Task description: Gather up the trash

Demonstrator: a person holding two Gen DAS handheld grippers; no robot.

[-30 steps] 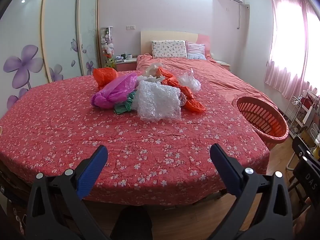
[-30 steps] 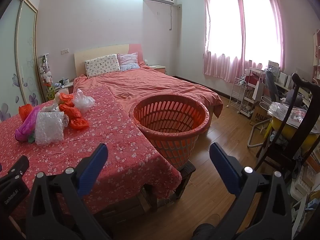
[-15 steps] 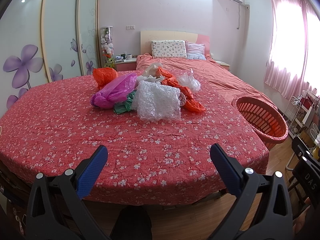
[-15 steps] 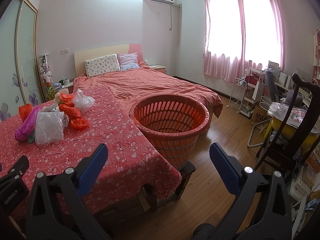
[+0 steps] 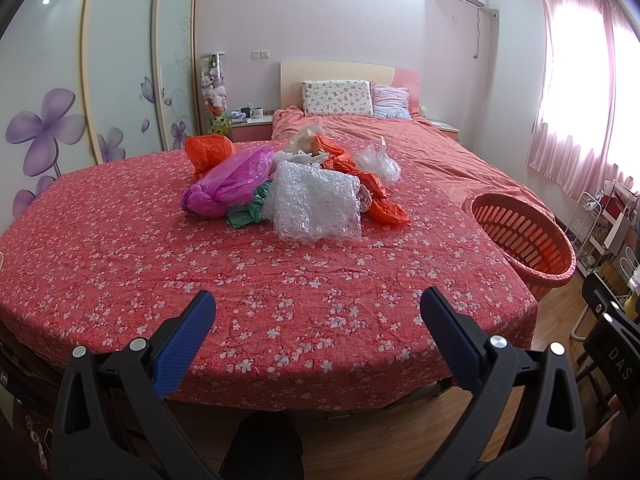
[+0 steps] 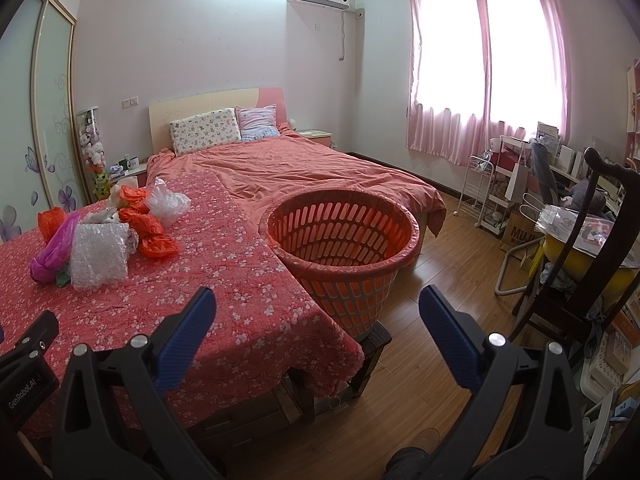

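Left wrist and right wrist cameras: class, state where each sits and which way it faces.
Left wrist: on the left gripper, open, facing the trash pile with its bubble wrap on the floral table.
Right wrist: on the right gripper, open, facing the orange basket; the left gripper's body shows at its left edge.
Shared: table, pile, basket, bed.

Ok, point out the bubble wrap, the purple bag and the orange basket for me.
bubble wrap (image 5: 318, 202), left wrist view, middle of the clear sheet.
purple bag (image 5: 232, 184), left wrist view, middle of its crumpled body.
orange basket (image 6: 344, 240), right wrist view, slotted inner wall.
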